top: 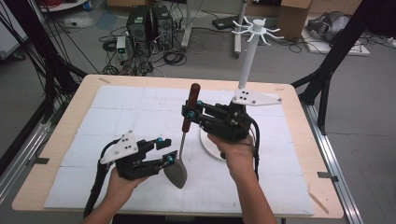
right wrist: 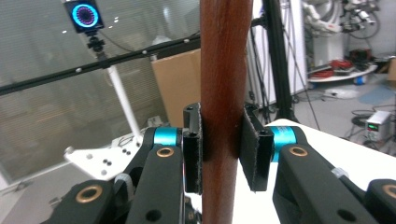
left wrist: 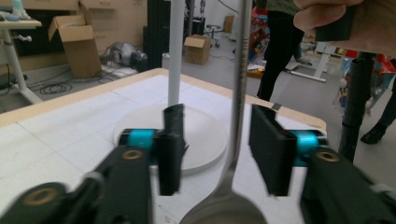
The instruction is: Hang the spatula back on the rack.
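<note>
Spoon bowl (left wrist: 224, 212) cut by bottom edge – blurred; wooden handle (right wrist: 224, 93) ends beyond frame.

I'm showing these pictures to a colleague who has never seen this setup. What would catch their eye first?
Probably the long spoon held upright near the middle of the table, its wooden handle clamped in the right tool. Next, the left tool sits open around the spoon's metal stem just above the bowl, jaws apart on either side without touching. Behind them, a white stand with hooks at its top rises from a round base.
</note>
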